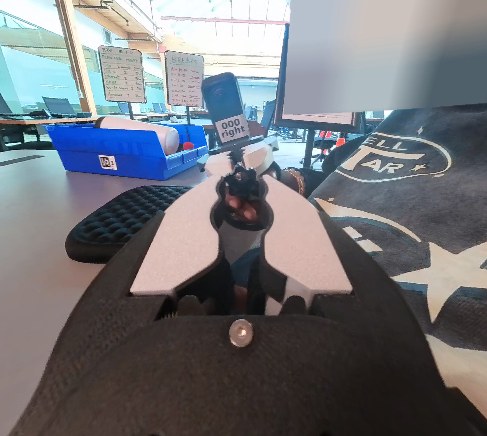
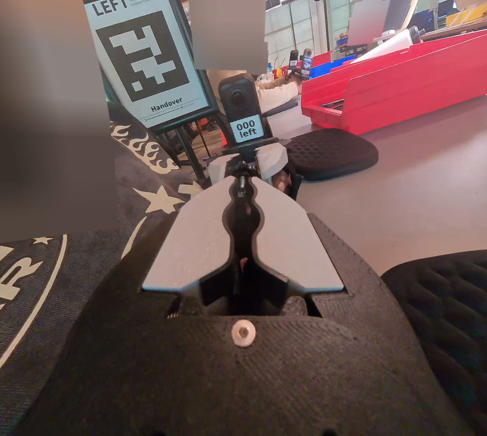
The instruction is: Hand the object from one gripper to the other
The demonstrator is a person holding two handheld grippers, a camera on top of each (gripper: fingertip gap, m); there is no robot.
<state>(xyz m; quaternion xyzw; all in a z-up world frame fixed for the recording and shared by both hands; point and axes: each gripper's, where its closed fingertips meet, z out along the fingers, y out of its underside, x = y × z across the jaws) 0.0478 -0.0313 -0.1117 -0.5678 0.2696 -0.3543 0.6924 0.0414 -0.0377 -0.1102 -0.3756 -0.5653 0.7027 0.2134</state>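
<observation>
The two grippers face each other tip to tip above a grey table [image 1: 39, 212]. A small black knobby part with a metal bolt [image 1: 241, 180] sits where the tips meet. In the left wrist view my left gripper [image 1: 242, 178] is closed around it. The right gripper's white body [image 1: 253, 157] and black camera [image 1: 226, 101] are just behind. In the right wrist view my right gripper [image 2: 242, 182] is closed with the metal bolt [image 2: 241, 187] between its tips. The left gripper's body [image 2: 271, 162] and camera [image 2: 238, 101] are right beyond. Most of the part is hidden by the fingers.
A blue bin [image 1: 87, 141] holds a white bottle [image 1: 139, 130]. A black textured pad [image 1: 126, 215] lies beside my left gripper, and two more pads [image 2: 332, 151] [image 2: 442, 318] lie near my right. A red bin [image 2: 395, 96], a framed sign on a stand [image 2: 142, 49] and a person's dark printed shirt [image 1: 395, 212] are close by. Less than 4 cm separates the two grippers' tips.
</observation>
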